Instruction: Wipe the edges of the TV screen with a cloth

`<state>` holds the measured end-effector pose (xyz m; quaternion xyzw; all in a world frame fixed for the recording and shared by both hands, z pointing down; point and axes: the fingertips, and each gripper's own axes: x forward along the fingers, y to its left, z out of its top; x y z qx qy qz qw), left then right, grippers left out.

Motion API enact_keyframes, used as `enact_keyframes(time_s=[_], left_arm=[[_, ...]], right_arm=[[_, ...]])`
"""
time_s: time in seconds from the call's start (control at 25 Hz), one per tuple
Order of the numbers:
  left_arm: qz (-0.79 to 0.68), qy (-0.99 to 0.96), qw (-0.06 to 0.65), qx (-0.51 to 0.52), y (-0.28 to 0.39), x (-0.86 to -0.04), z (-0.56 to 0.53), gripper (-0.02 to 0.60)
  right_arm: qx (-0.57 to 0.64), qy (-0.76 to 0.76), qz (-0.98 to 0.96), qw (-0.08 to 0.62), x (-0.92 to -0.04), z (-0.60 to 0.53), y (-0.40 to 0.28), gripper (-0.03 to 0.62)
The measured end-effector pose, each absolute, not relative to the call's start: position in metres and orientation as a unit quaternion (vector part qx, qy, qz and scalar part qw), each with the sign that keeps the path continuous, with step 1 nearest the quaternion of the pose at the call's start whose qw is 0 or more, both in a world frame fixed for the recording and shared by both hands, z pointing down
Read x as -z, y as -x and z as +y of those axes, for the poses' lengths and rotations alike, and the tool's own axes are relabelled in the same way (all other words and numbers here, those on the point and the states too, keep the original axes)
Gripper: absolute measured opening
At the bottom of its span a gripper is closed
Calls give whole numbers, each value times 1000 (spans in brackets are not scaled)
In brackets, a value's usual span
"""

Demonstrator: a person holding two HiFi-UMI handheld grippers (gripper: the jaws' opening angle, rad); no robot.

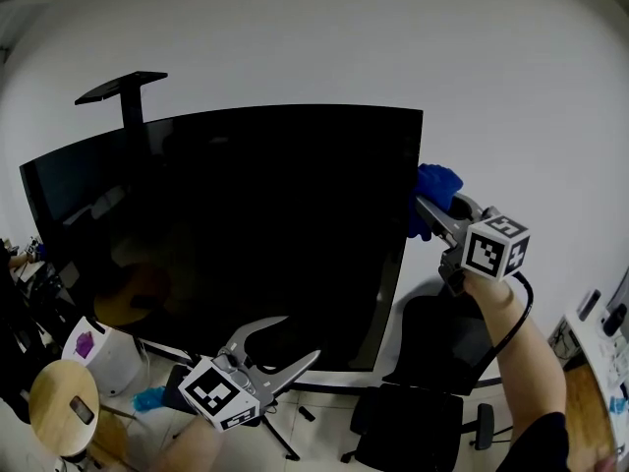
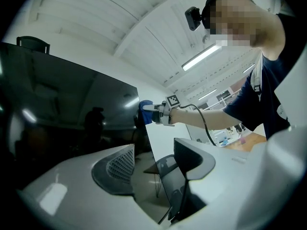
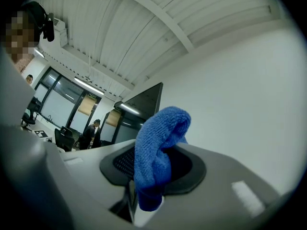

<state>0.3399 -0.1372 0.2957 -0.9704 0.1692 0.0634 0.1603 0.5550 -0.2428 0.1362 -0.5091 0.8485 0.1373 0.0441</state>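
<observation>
The big dark TV screen (image 1: 226,234) stands against a white wall. My right gripper (image 1: 432,207) is at its right edge, shut on a blue cloth (image 1: 435,189) that lies against that edge. In the right gripper view the cloth (image 3: 158,152) bulges out from between the jaws of the right gripper (image 3: 153,171), and the TV (image 3: 146,99) rises just behind it. My left gripper (image 1: 295,340) hangs open, with nothing in it, in front of the screen's bottom edge. In the left gripper view the left gripper (image 2: 153,169) looks along the TV (image 2: 62,109) toward the cloth (image 2: 145,110).
A black office chair (image 1: 423,401) stands below the TV's right corner. At the lower left are a round wooden stool (image 1: 44,401), a white bin (image 1: 108,357) and a second blue cloth (image 1: 149,398) on the floor. A black bracket (image 1: 123,91) rises above the TV's top left.
</observation>
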Motion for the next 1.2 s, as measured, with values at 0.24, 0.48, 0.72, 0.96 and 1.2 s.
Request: enact_keyframes(time_s=[0.24,0.48,0.72,0.96,1.2], left_arm=[[172,973,142,-57,-339,-315,-137,233],[177,975,128,-44,-341,-337,-138,233],[186,976,108,-29,-343,-365,-138,233],[196,977,85,-11,-343,-393,-140,233],[203,977,65,2,-343,-417,-141,233]], right_arm=[[-111,515,849,43,-182,-244,-556,140],[-92,521,848,41,-232,-246,-558,140],[-77,531,844,21,-286,-246,-559,140],[-51,534,844,-2,-352,-250,-559,140],[8,532,847,-10,-420,-253,-561,140]])
